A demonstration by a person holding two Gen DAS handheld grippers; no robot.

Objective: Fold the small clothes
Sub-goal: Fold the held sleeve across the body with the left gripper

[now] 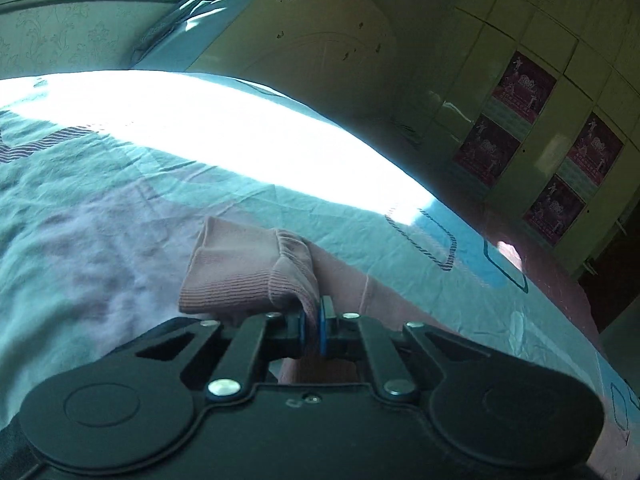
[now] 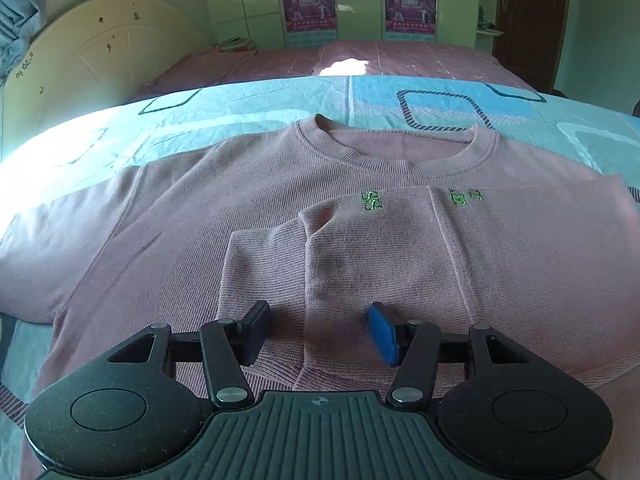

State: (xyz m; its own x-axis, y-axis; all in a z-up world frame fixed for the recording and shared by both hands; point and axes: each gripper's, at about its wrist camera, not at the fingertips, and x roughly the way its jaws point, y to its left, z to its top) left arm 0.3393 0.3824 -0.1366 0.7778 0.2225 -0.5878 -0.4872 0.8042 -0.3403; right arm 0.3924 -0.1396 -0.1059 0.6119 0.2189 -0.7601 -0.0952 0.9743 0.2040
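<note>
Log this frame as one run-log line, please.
left hand-held gripper: shut on sleeve cuff | right hand-held gripper: open over pink sweater | right sleeve folded across chest

The left gripper (image 1: 313, 322) is black plastic: two round housings, each with a shallow circular recess, joined by flat linkage bars pinned with silver rivets and small screws. Triangular cut-outs open the outer links. Its fingers carry blue pads (image 1: 301, 322). The body between the housings is smooth, with a tiny screw near its front edge. The right gripper (image 2: 320, 330) has the same build, dusty, with a ribbed grey-green centre plate marked by a small crosshair, and one blue pad (image 2: 384, 334) facing the camera.
</note>
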